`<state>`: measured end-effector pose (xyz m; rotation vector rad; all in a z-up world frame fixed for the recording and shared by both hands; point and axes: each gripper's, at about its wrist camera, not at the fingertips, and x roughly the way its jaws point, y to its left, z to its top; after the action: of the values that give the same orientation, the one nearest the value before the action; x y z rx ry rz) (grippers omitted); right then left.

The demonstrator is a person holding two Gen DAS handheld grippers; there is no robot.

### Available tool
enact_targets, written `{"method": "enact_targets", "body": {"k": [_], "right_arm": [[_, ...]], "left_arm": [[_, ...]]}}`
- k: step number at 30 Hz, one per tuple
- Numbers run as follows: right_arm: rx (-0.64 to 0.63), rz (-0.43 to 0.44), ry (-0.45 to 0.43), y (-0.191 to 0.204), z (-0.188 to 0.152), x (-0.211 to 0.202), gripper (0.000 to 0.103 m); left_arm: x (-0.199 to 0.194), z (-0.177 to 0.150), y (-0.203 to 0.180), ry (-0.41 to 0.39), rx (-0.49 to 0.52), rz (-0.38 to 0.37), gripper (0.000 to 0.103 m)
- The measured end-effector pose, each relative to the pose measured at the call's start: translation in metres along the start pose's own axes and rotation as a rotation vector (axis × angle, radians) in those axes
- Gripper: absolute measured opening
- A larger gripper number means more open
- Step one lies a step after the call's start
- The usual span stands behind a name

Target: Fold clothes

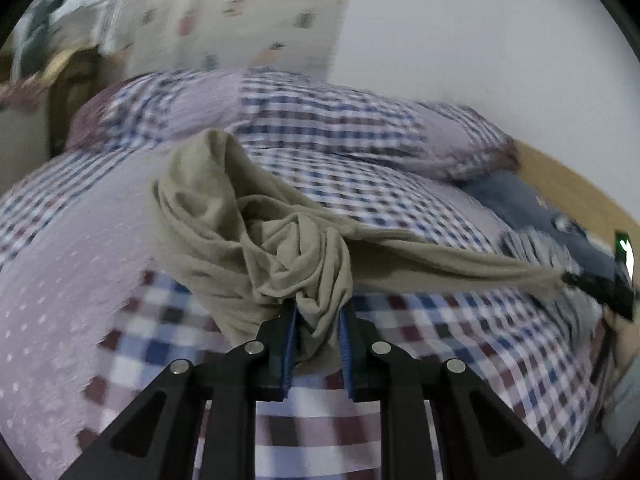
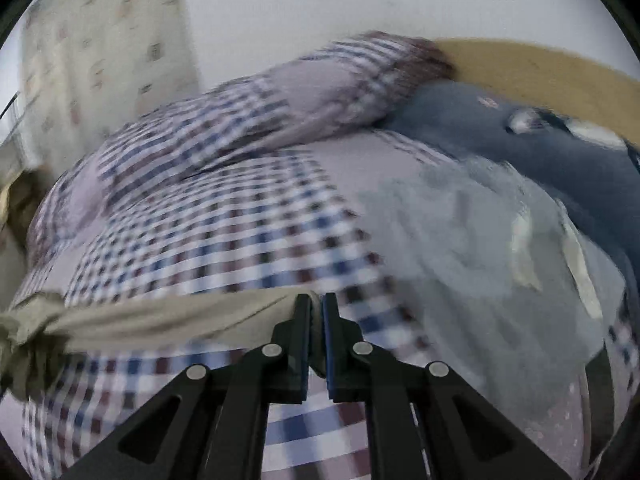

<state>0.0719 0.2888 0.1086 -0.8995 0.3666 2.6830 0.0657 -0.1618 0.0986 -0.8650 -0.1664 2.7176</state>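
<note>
Checked bedspread over bed, pillows by pale wall. Left gripper clenched on bunched olive garment, raised above bed; right gripper pinching its stretched far end. Grey clothing, perhaps a sweater, lying blurred alongside.

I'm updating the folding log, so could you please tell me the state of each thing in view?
Khaki garment: bunched, lifted off the bed, stretched between both grippers.
Left gripper: clamped on the garment.
Right gripper: shut on the garment's edge.
Grey garment: lying crumpled.
Checked pillow: lying on the bed.
</note>
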Motion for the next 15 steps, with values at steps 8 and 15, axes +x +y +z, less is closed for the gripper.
{"method": "enact_targets", "body": {"k": [8, 15], "right_arm": [[0.106, -0.162, 0.063, -0.034, -0.037, 0.047, 0.01], [0.024, 0.006, -0.028, 0.017, -0.022, 0.028, 0.052]], "left_arm": [[0.031, -0.021, -0.085, 0.089, 0.238, -0.045, 0.019], [0.04, -0.037, -0.125, 0.08, 0.308, -0.12, 0.019]]}}
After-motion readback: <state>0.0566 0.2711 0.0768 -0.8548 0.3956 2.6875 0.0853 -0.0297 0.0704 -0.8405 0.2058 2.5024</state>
